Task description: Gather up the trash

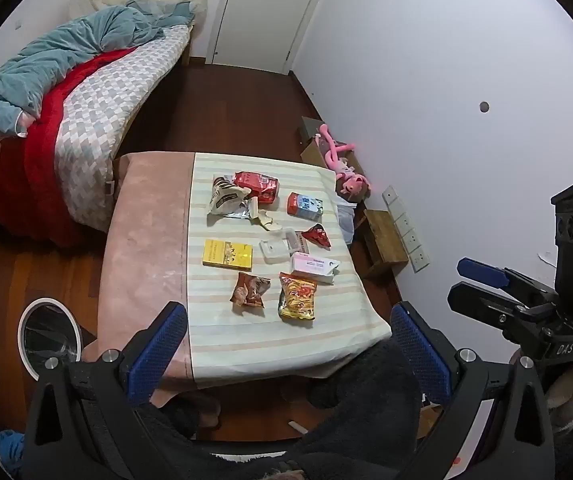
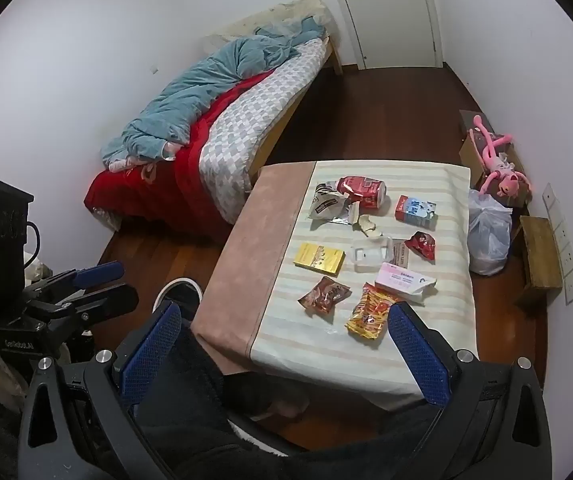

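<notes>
Several pieces of trash lie on a cloth-covered table [image 1: 222, 344] [image 2: 326, 352]: a yellow-red snack bag [image 1: 297, 297] [image 2: 370, 312], a brown snack bag [image 1: 249, 289] [image 2: 323, 294], a yellow box [image 1: 227, 255] [image 2: 319, 261], a pink-white packet [image 1: 313, 266] [image 2: 403, 277], a clear plastic tray [image 1: 277, 245] [image 2: 369, 254], a red carton [image 1: 304, 204] [image 2: 415, 209], a red wrapper [image 1: 317, 236] [image 2: 423, 244] and a red bag [image 1: 255, 185] [image 2: 362, 189]. My left gripper [image 1: 286, 320] is open, above the table's near edge. My right gripper [image 2: 282, 320] is open, also above the near edge. A white-rimmed bin [image 1: 48, 340] [image 2: 178, 292] stands left of the table.
A bed [image 1: 86, 92] [image 2: 214, 120] with blue and red bedding stands to the left. A pink plush toy [image 1: 342, 164] [image 2: 498, 164], a white plastic bag [image 2: 488, 236] and a wooden stool [image 1: 384, 236] [image 2: 540, 256] stand by the right wall. A door [image 1: 270, 12] is at the back.
</notes>
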